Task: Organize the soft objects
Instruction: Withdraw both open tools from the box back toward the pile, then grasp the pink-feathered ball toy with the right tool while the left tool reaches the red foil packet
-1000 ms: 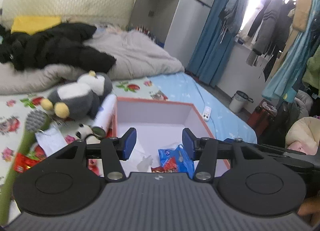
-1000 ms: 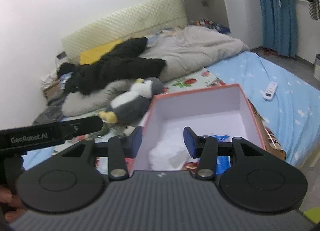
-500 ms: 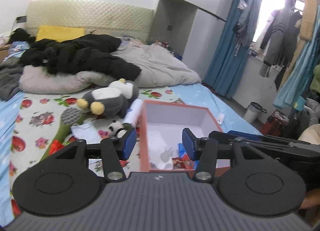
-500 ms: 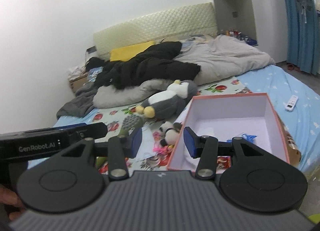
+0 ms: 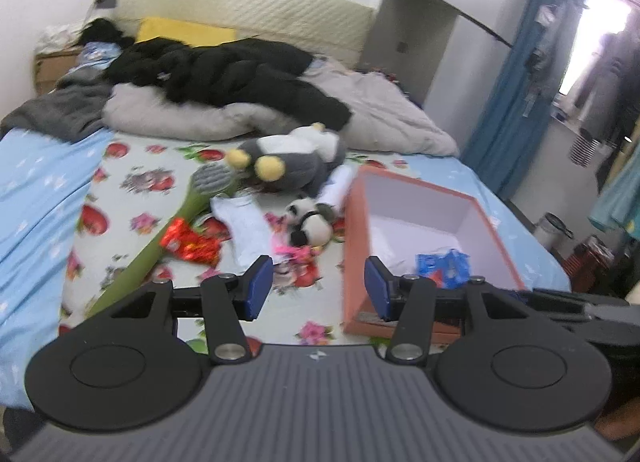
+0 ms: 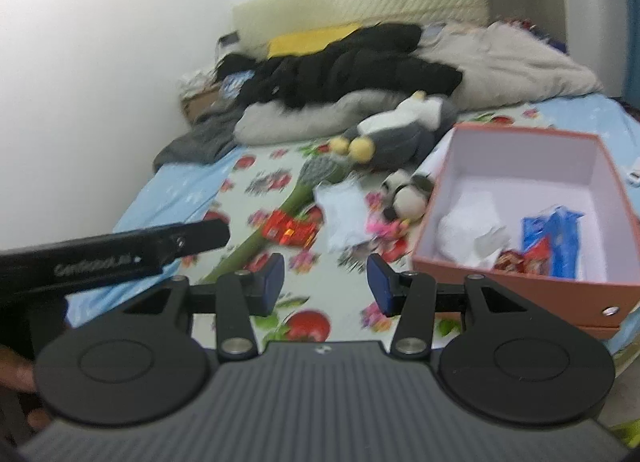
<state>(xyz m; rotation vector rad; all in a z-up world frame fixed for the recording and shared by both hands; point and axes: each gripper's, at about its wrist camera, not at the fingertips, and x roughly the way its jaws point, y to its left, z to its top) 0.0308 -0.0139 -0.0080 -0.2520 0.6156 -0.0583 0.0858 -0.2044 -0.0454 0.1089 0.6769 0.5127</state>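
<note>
An open orange box [image 5: 356,262] [image 6: 516,282] with a white inside stands on the bed and holds a blue packet [image 6: 554,242], a red wrapper and a white soft item [image 6: 468,229]. Left of it lie a small panda plush [image 5: 312,219] [image 6: 406,193], a grey penguin plush [image 5: 296,159] [image 6: 404,127], a white pouch [image 5: 244,227], a red wrapper [image 5: 190,244] [image 6: 290,229] and a long green brush-like toy [image 5: 160,246]. My left gripper [image 5: 318,288] and right gripper [image 6: 326,282] are both open and empty, held above the bed short of these things.
A black coat [image 5: 224,73] and grey duvet [image 5: 384,109] are piled at the head of the bed. Blue curtains [image 5: 508,101] and hanging clothes are at the right, with a bin [image 5: 554,225] on the floor. The left gripper's body [image 6: 112,254] shows in the right wrist view.
Both grippers have pulled back and swung left, away from the box. More of the bed and the loose toys is now in view. Both stay open.
</note>
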